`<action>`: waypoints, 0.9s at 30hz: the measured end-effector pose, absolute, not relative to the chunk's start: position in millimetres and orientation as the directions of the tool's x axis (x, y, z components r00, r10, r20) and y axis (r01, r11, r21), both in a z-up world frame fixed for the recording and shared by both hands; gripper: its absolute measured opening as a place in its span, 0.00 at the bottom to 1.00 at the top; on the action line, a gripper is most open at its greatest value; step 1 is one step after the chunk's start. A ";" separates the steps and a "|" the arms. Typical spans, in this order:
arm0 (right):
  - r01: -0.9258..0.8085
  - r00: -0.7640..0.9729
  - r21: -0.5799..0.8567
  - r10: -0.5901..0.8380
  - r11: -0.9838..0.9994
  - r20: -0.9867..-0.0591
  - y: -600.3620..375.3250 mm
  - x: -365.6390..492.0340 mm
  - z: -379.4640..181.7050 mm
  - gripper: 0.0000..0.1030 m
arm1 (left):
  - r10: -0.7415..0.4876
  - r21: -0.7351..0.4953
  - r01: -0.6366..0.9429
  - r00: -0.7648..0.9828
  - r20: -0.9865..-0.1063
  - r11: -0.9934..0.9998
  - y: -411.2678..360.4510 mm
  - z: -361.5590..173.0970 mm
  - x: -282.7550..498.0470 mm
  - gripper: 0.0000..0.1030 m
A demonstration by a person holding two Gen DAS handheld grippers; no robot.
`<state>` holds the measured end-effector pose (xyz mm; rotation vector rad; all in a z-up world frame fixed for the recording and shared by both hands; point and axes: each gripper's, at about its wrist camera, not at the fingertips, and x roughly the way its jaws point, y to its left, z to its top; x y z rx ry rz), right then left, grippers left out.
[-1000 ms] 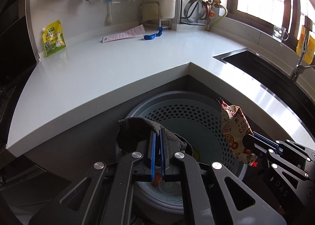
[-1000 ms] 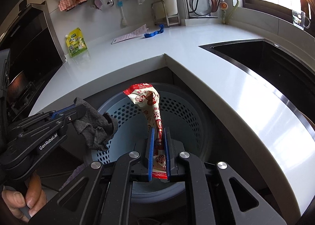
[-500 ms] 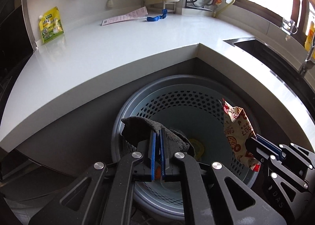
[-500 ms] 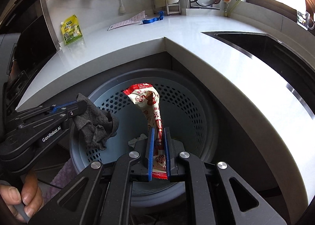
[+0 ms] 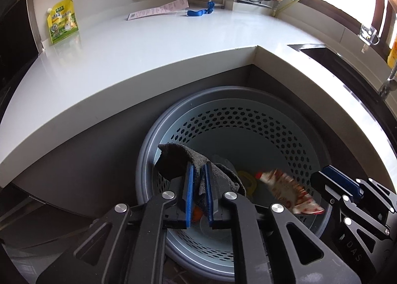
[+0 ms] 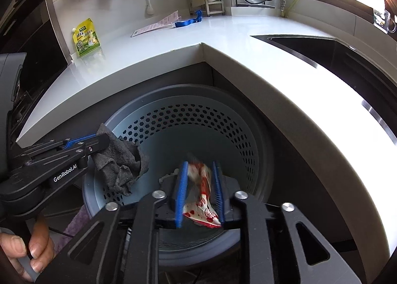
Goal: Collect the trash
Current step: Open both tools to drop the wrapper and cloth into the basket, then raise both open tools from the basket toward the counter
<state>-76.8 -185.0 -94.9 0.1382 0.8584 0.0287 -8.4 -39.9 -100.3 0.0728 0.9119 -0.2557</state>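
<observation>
A: The biggest thing is the round grey perforated plastic bin (image 6: 248,135) tucked under the corner of the white countertop (image 6: 260,65). Stiff and steady, it needs no holding; there is already some litter at its bottom.

B: Next in size, the crumpled dark grey cloth rag (image 5: 188,167)?

A: Soft, limp, light. It would handle best pinched at a bunched fold, as the left gripper (image 5: 198,184) has it. Those jaws have just been opening and stand narrowly apart, with the rag between the blue pads (image 5: 189,189), hanging over the bin's near-left rim (whether the pads press on it cannot be told for sure).

B: And the red-and-white printed foil snack wrapper (image 6: 202,197)?

A: Smallest, thin, slick, nearly weightless; likely to flutter, not drop straight. The right gripper (image 6: 199,194) has just been opening too; its jaws stand clearly apart, and the wrapper lies loose between them, blurred, over the bin's mouth.

B: So both pieces look about to be let go?

A: That would be the judgement: the bin lies directly beneath both.
</observation>
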 end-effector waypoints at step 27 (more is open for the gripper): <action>0.039 0.724 0.163 0.085 0.986 -0.685 -198.2 -72.9 -62.3 0.66 | -0.135 0.034 0.218 0.711 -0.690 0.975 -23.7 -65.5 -16.2 0.90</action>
